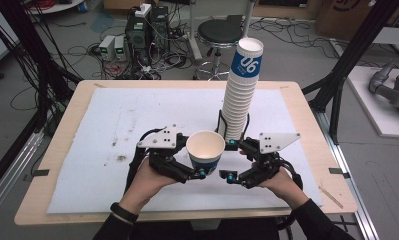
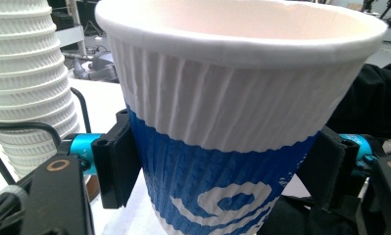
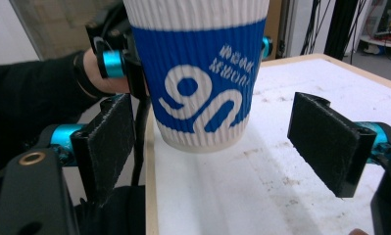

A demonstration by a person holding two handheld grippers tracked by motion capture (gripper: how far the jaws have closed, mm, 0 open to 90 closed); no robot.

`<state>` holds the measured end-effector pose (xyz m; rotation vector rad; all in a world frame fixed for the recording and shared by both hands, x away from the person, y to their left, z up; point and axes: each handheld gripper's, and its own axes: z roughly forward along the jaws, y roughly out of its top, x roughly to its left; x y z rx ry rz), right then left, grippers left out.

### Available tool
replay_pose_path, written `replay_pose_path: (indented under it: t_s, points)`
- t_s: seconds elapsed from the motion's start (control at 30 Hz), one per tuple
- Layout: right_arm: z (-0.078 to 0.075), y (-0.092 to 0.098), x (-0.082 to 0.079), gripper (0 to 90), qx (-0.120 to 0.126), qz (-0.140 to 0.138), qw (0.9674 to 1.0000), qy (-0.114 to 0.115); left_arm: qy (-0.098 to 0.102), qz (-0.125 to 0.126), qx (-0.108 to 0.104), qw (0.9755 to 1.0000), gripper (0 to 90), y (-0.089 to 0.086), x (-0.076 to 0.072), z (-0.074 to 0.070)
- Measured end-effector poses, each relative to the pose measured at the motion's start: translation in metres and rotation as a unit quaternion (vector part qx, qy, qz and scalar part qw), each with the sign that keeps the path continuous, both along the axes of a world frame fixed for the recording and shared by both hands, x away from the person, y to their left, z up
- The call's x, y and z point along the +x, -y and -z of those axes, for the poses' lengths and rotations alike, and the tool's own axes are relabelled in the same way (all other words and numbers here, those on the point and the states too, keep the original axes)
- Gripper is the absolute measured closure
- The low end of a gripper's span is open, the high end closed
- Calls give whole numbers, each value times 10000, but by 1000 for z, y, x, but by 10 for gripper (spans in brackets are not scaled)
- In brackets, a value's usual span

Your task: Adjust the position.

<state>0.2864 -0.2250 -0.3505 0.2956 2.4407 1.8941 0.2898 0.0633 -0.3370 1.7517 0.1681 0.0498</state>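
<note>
My left gripper point(image 1: 199, 167) pinched the cup point(image 1: 205, 150) by its blue band, lifted clear of the mat point(image 1: 112, 125), just before the stack point(image 1: 239, 100). My right gripper point(image 3: 222, 137) stood spread, gripping nothing.

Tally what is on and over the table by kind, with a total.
Single paper cup, held off the mat: 1
Stack of paper cups: 1
Handheld grippers, left gripper and right gripper: 2
White mat: 1
Total: 5
</note>
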Motion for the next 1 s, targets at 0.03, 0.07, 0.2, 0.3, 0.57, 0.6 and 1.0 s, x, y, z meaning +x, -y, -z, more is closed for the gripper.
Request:
replay_pose_path:
  t_s: [0.03,0.07,0.2,0.3,0.57,0.6,1.0]
  points:
    - [1,-1,0,183,-25,5,10000,8,0,-5,-13,10000,265,0,0,0]
    - [2,-2,0,184,-50,-2,10000,-10,-5,-16,-17,10000,265,1,0,0]
    - [7,-6,0,183,-171,-17,9999,-8,0,-15,1,10000,265,4,-1,0]
    - [10,-10,-1,183,-198,-58,9998,-42,-16,-15,-18,10000,265,6,-2,1]
    - [15,-20,-5,183,-269,-145,9995,-46,-50,34,-47,10000,264,11,-3,2]
    - [15,-20,-5,183,-272,-134,9995,-37,-69,57,-64,9999,265,12,-4,3]
    - [18,-22,-4,302,-160,-44,9999,-43,-44,76,-130,9999,265,17,-5,5]
